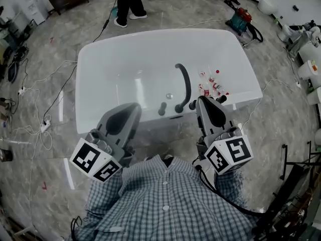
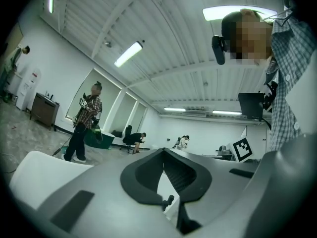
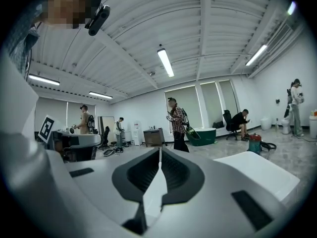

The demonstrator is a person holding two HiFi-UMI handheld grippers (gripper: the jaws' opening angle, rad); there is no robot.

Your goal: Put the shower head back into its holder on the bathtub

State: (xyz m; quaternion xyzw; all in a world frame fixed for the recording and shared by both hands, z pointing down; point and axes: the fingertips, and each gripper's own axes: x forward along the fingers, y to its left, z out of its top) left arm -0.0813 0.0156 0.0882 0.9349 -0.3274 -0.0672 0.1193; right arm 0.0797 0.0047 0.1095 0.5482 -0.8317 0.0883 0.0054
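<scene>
A white bathtub [image 1: 115,59] fills the middle of the head view. A dark curved shower head [image 1: 186,82] lies inside it, with its near end down by the near rim. Dark fittings [image 1: 162,108] stand on that rim on both sides of this end; I cannot tell which is the holder. My left gripper [image 1: 134,106] is raised over the near rim, left of the fittings, shut and empty. My right gripper [image 1: 202,99] is just right of them, also shut with nothing in it. Both gripper views look level across the room, jaws together: left gripper [image 2: 164,150], right gripper [image 3: 160,149].
Several small bottles [image 1: 213,83] lie in the tub's right end. A person [image 1: 129,1] stands beyond the tub. Cables and a power strip [image 1: 45,125] trail over the floor at left. A red vacuum [image 1: 243,18] and white fixtures [image 1: 307,69] are at right.
</scene>
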